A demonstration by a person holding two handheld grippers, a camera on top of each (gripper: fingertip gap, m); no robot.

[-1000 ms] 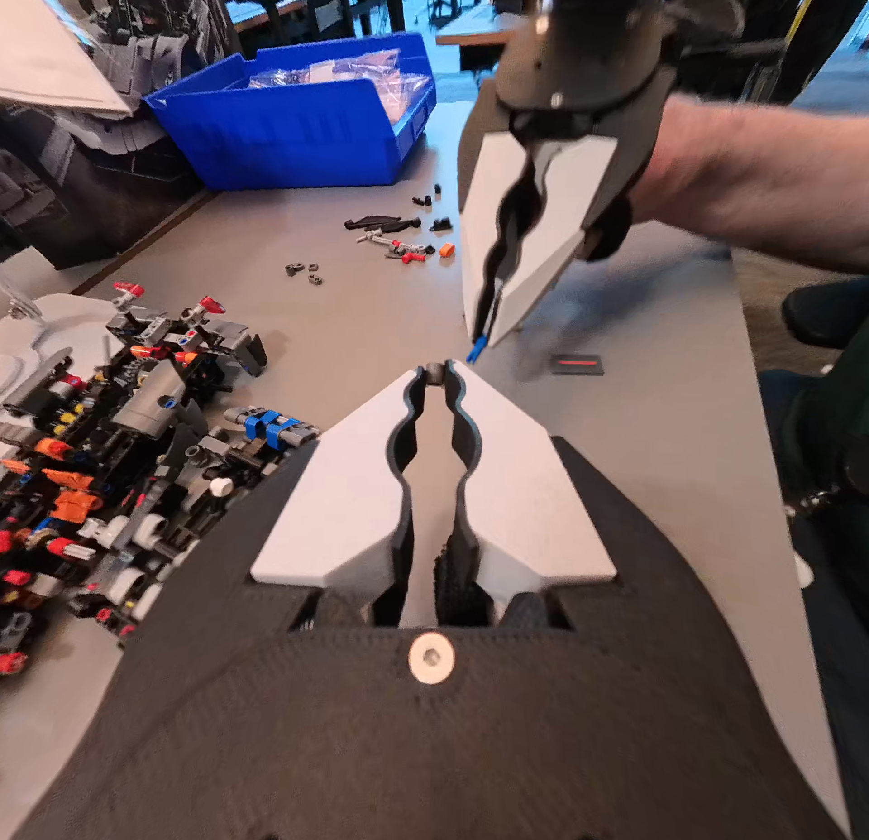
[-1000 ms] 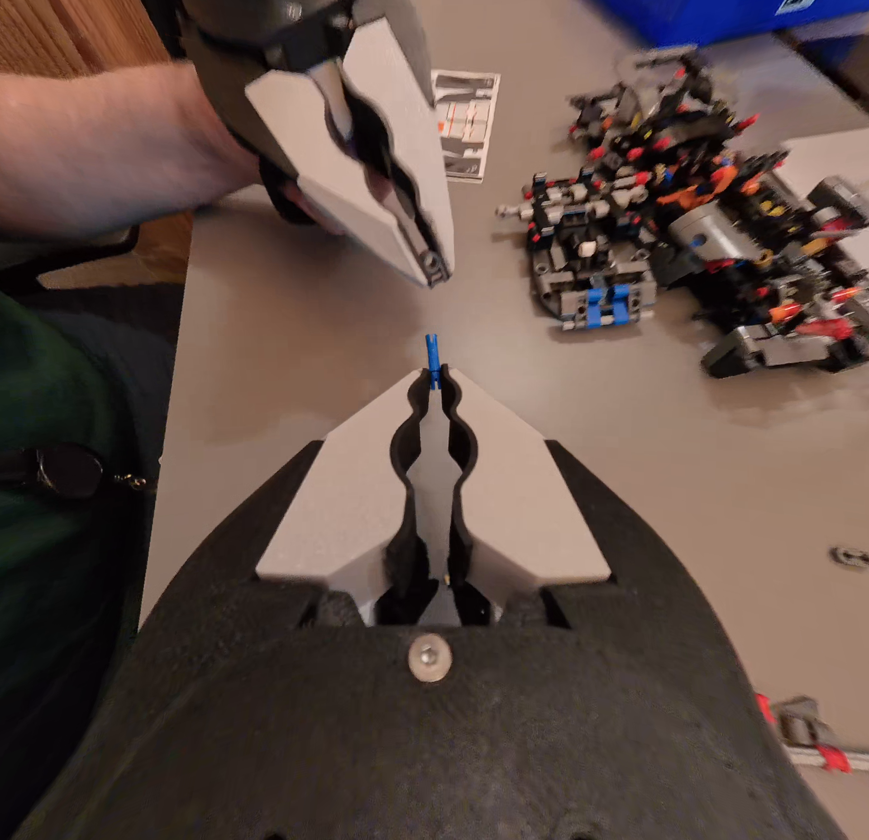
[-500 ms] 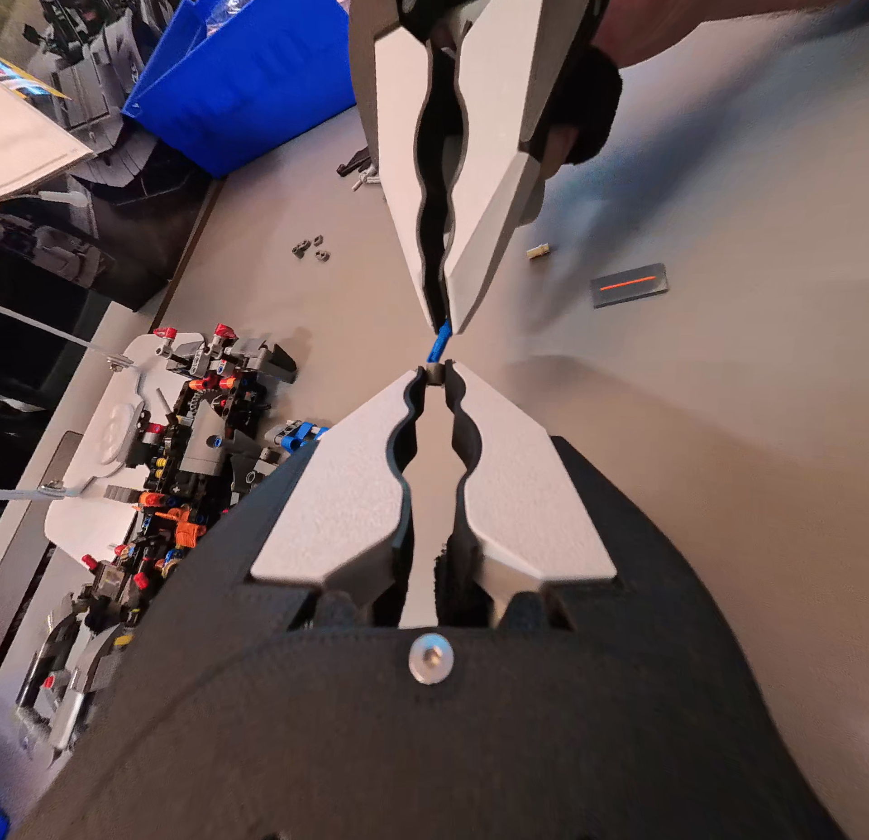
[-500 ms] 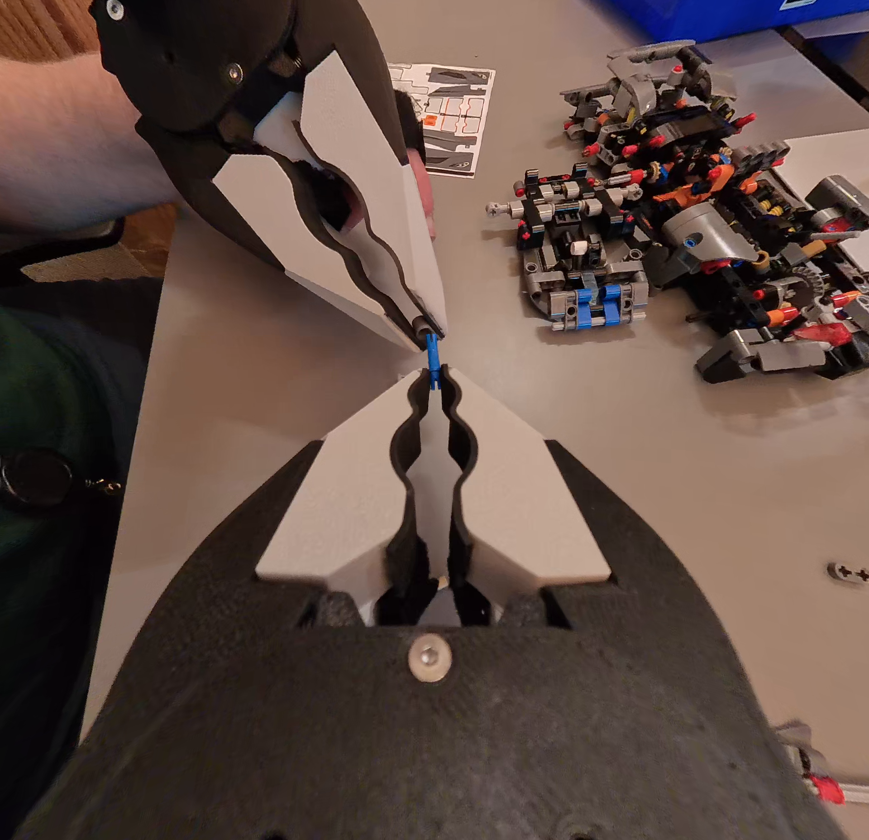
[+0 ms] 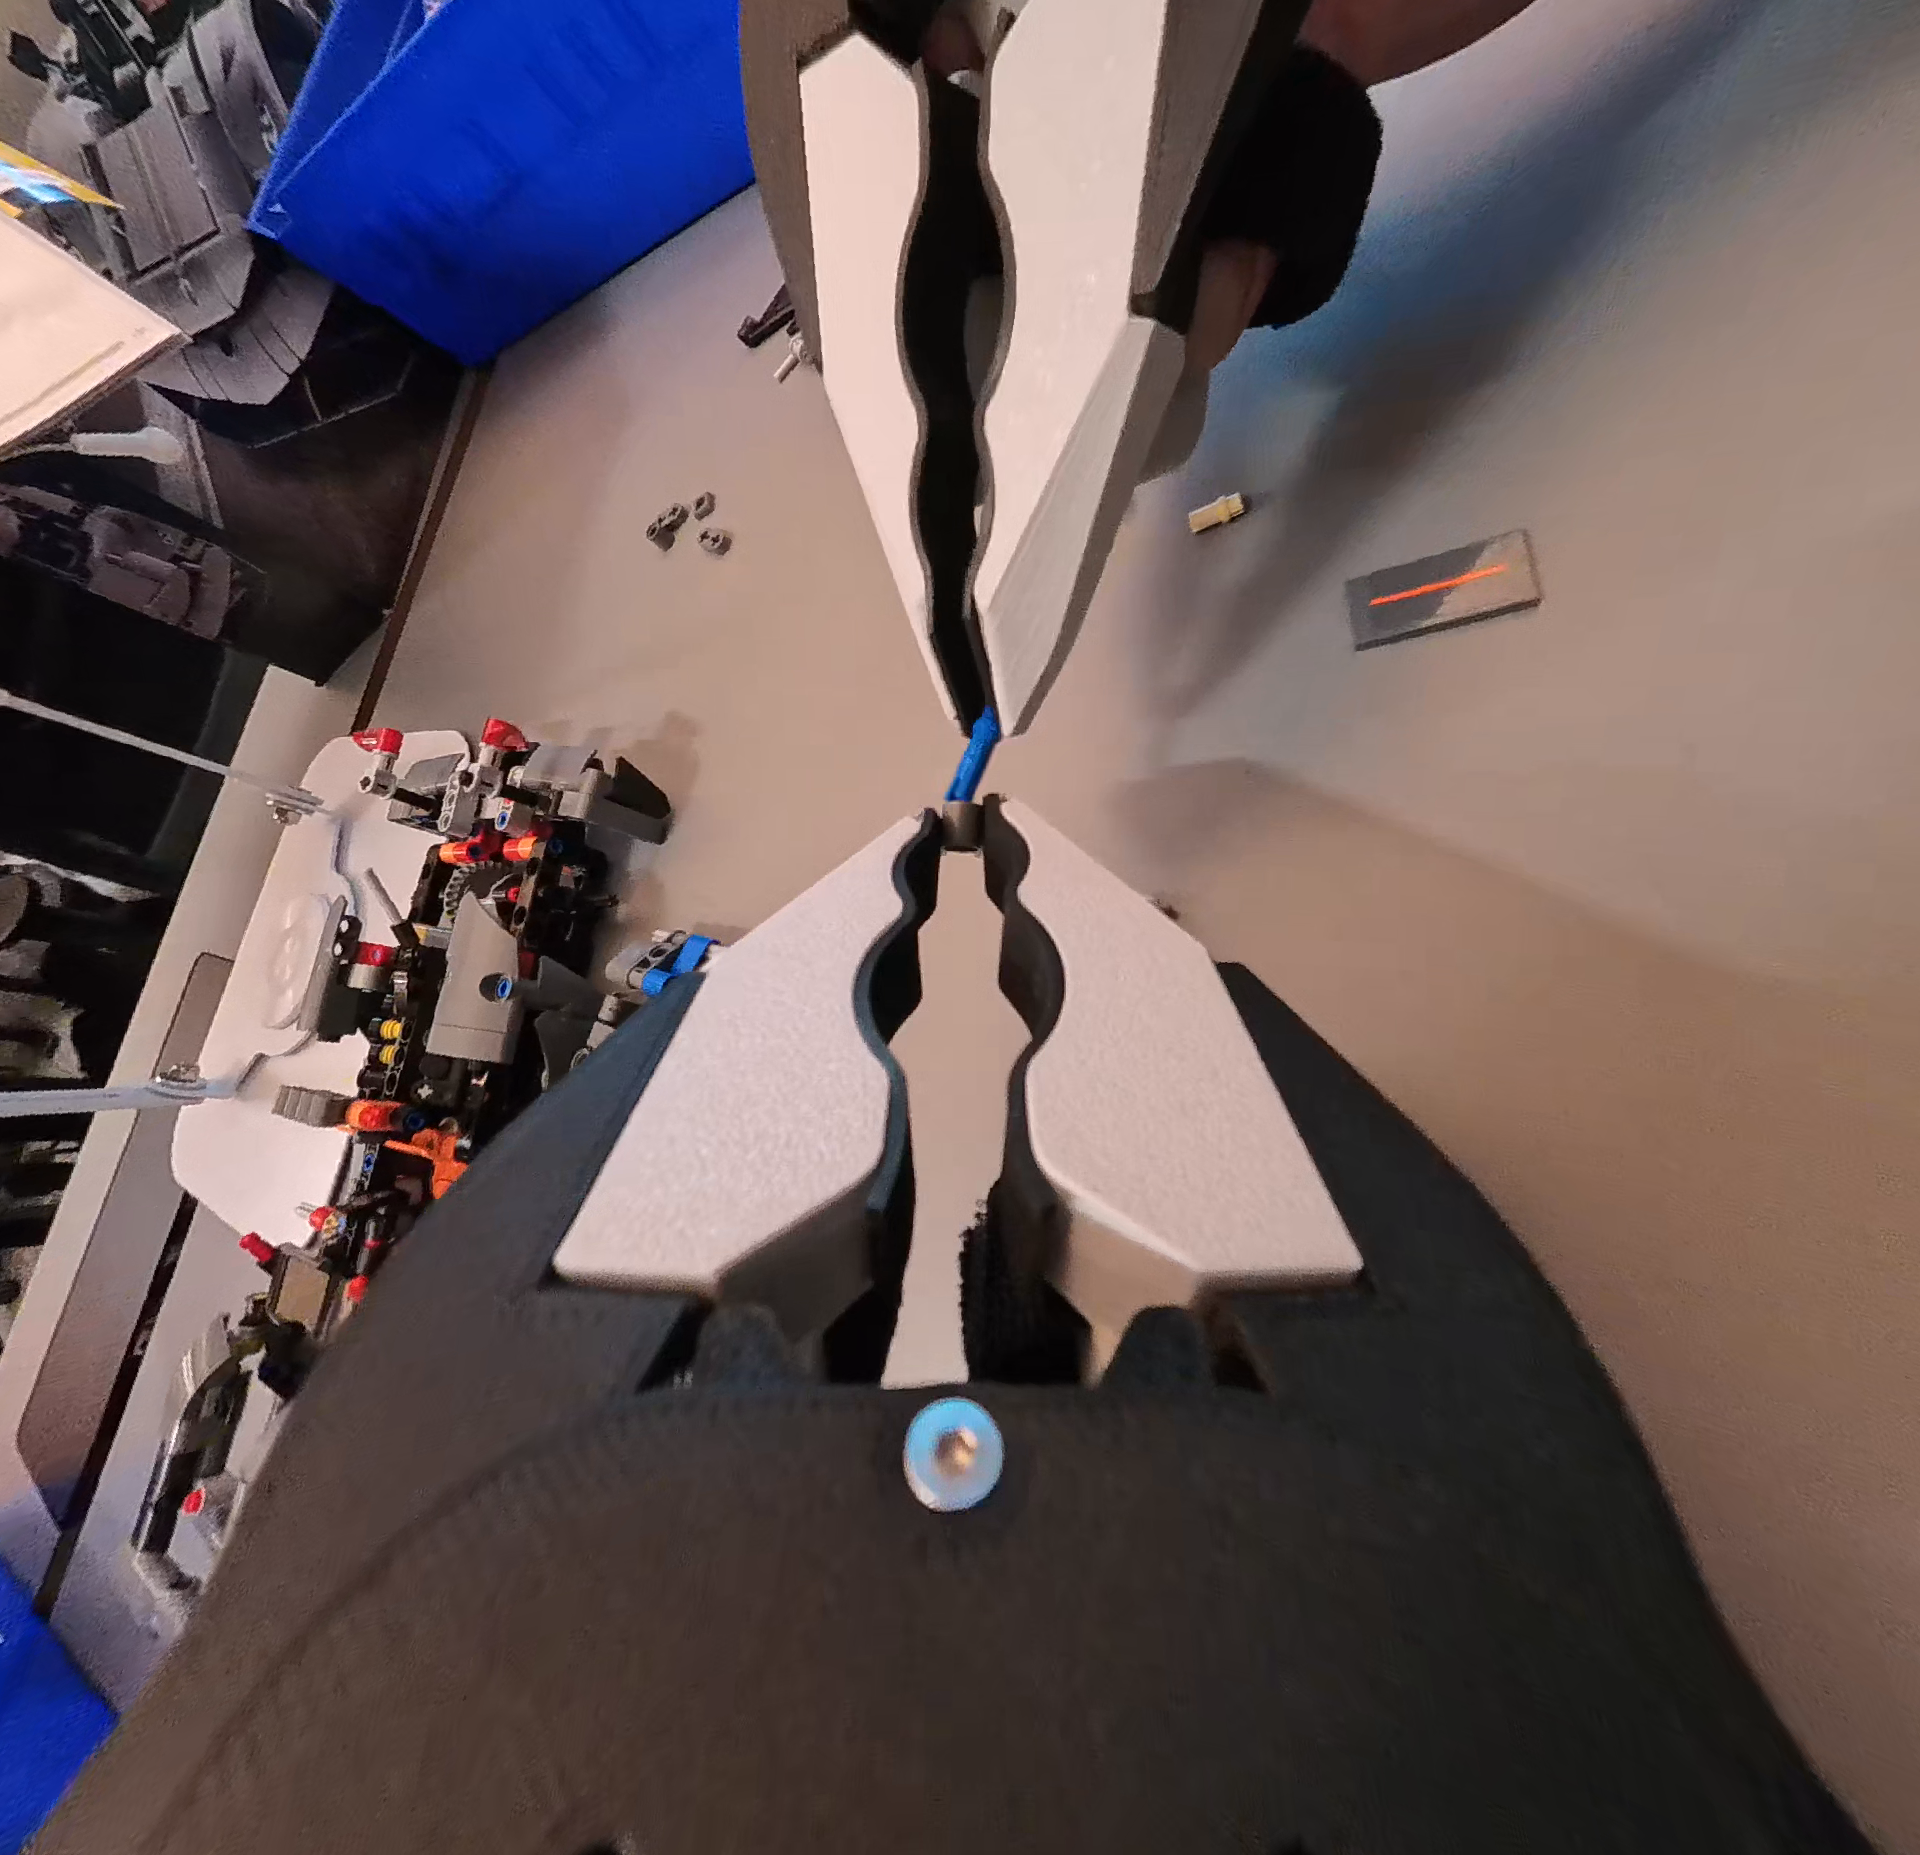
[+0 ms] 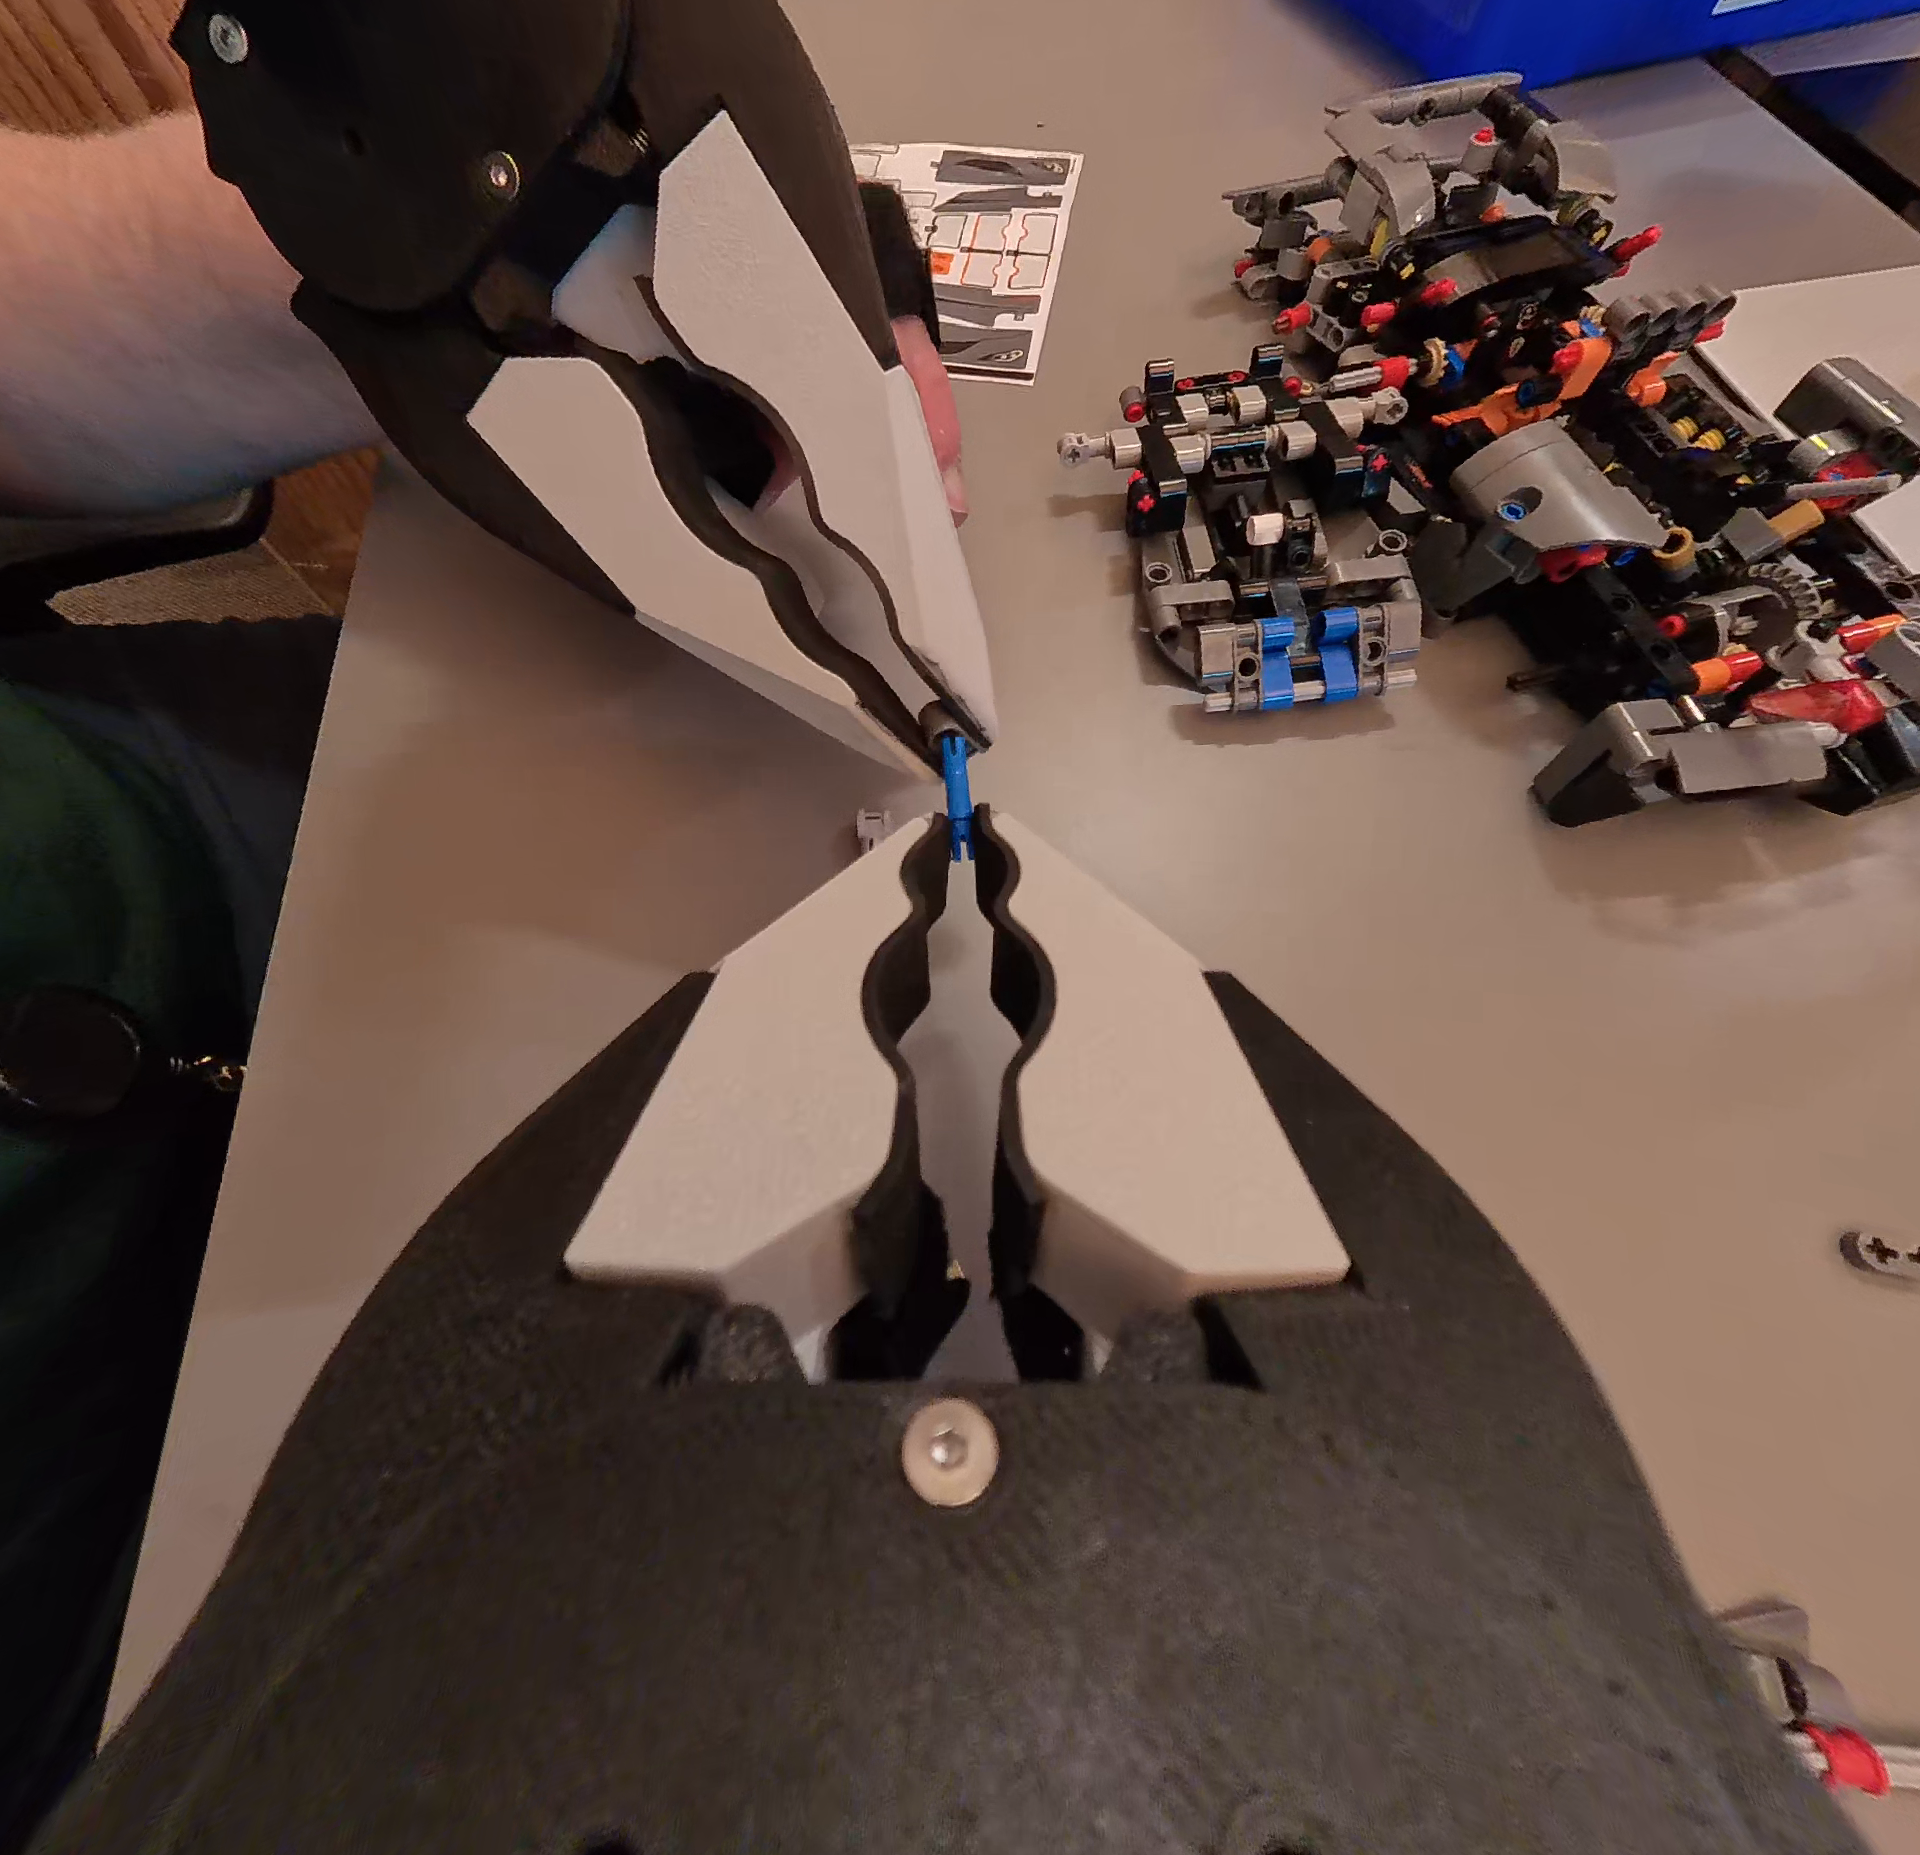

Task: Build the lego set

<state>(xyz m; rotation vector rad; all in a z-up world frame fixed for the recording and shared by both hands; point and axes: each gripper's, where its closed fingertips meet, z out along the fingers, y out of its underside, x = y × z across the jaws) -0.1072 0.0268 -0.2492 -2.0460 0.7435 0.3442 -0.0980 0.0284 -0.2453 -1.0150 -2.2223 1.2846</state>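
My left gripper (image 5: 961, 826) is shut on a small dark grey round piece (image 5: 961, 829). My right gripper (image 6: 961, 831) is shut on a thin blue pin (image 6: 956, 792). The two grippers meet tip to tip above the grey table. The pin's free end touches the grey piece (image 6: 940, 716); how deep it sits is hidden. In the left wrist view the right gripper (image 5: 977, 723) comes down from the top with the blue pin (image 5: 974, 766). In the right wrist view the left gripper (image 6: 951, 733) comes in from the upper left. The half-built lego car (image 6: 1507, 517) lies to the right, and it shows in the left wrist view (image 5: 457, 974) at the left.
A blue bin (image 5: 499, 143) stands at the table's far end. A sticker sheet (image 6: 987, 257), a dark tile with an orange line (image 5: 1439, 590), a tan pin (image 5: 1218, 512) and small grey pieces (image 5: 691, 525) lie on the table. A person's forearm (image 6: 156, 330) is at the left. Left and right tips are no more than a few centimetres apart.
The two grippers have closed the gap between them. The blue pin's tip, apart from the grey piece a second ago, now touches it. The left gripper has tilted.
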